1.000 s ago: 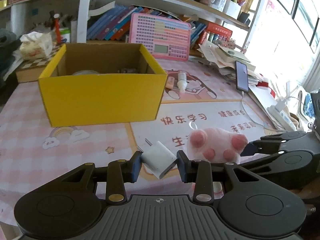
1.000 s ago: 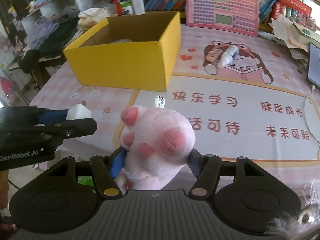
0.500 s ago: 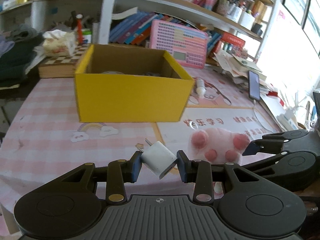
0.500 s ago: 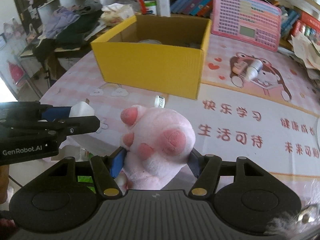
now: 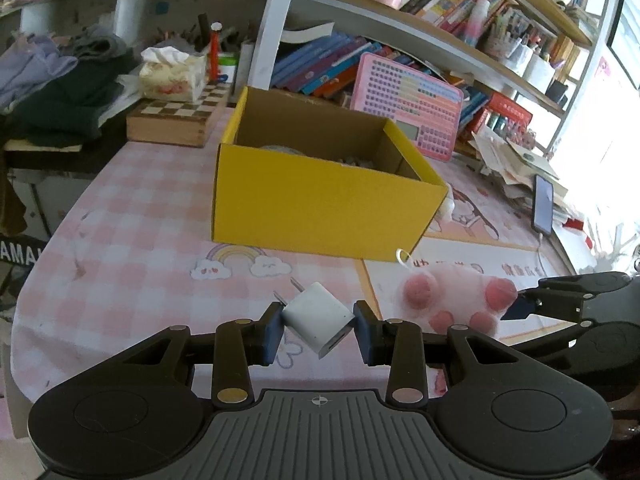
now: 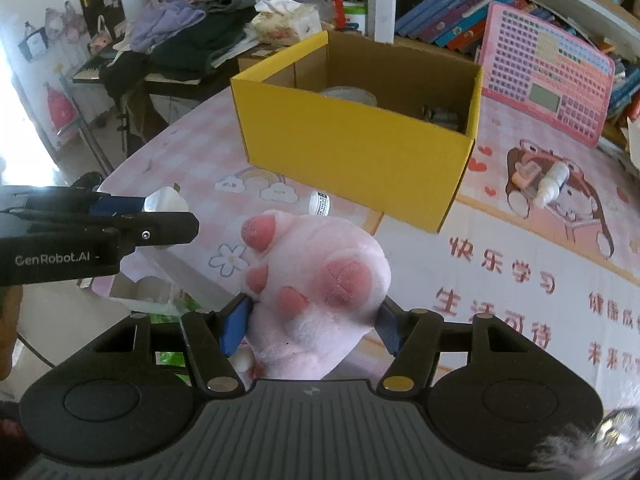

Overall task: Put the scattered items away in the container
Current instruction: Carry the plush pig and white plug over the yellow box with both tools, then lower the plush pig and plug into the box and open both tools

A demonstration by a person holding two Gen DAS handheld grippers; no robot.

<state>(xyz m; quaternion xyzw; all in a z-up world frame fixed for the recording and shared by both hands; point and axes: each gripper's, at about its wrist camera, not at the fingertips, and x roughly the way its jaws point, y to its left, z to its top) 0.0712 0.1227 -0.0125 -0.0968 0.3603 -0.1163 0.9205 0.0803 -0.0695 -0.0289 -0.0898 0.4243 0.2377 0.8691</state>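
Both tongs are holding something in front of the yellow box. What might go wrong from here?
1. The white charger sits tilted in the left tongs, held at its corners; it may twist out.
2. The right tongs grip the soft pink paw plush, which may slip.
3. The two tongs are close together, so they may collide over the yellow box.

Your left gripper (image 5: 318, 330) was matte black with blue finger pads (image 5: 273, 332), brass pivot screws and a ribbed grey base; lower right of frame, your right gripper (image 6: 312, 320) matched.
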